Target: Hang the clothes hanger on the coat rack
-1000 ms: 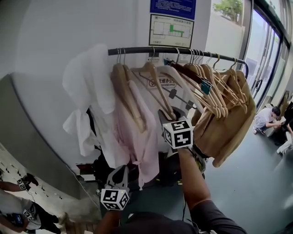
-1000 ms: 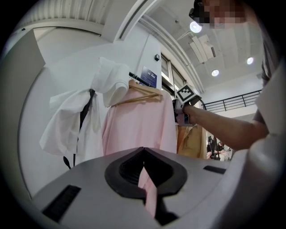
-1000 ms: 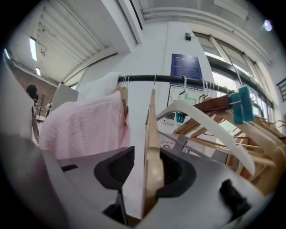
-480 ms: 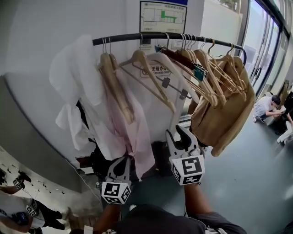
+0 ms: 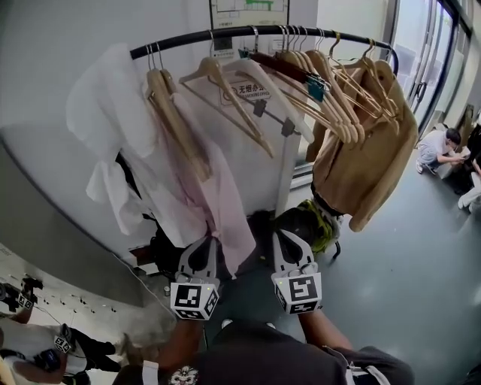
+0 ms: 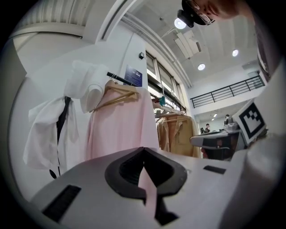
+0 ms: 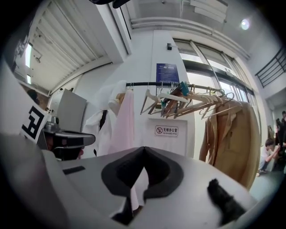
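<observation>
White sign [image 7: 166, 130] behind the coat rack [image 7: 138, 83] carried a red no-smoking symbol and the characters 无烟办公室; the smaller line under them was too small to read. Blue notice [image 7: 167, 72] above the rail: print illegible. Floor-plan poster [image 5: 248, 11]: lettering unreadable.

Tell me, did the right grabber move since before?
Yes. The right gripper has dropped away from the black rail and its hangers, down level with the left gripper.

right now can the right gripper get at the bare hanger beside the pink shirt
probably yes: nothing stands between the right gripper and that hanger, but the gripper sits below it, jaws shut, so it must rise and open.
</observation>
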`<state>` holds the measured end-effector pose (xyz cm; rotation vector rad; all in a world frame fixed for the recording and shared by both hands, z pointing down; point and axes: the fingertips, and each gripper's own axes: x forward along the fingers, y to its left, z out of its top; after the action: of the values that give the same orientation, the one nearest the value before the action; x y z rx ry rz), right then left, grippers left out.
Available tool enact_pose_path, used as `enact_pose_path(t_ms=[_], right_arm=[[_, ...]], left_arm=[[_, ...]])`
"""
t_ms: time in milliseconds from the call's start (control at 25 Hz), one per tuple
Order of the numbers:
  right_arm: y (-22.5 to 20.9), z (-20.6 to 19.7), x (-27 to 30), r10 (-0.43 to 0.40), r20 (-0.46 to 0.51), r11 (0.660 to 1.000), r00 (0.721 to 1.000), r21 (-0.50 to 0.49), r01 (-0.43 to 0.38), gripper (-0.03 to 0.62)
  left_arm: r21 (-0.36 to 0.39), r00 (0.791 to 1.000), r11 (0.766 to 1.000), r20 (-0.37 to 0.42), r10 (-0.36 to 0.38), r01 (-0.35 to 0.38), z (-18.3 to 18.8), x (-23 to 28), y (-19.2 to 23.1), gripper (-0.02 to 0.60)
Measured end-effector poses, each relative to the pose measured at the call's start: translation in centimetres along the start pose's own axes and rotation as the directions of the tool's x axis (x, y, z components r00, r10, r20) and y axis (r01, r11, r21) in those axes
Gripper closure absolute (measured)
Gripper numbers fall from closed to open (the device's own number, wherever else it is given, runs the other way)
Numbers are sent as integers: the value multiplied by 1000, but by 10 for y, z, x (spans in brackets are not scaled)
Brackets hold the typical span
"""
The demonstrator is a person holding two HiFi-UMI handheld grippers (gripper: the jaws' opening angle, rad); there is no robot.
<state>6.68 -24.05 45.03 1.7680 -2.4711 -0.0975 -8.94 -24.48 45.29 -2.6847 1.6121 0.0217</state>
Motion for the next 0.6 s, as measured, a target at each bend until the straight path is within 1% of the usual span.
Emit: enact_pose_path(t_ms=[160, 320, 600], right_arm=[[2, -13, -7, -15, -18, 1000, 1000, 16, 15, 580], [0, -10, -7, -31, -5, 999, 999, 10, 31, 580], [1, -6, -7, -32, 8, 999, 999, 9, 32, 580]], left_arm=[[8, 1000, 1000, -10, -27, 27, -2, -1, -10, 572], [12, 999, 999, -3, -38, 38, -1, -2, -13, 572], [21, 999, 999, 1, -41, 41, 1, -4, -15, 572]])
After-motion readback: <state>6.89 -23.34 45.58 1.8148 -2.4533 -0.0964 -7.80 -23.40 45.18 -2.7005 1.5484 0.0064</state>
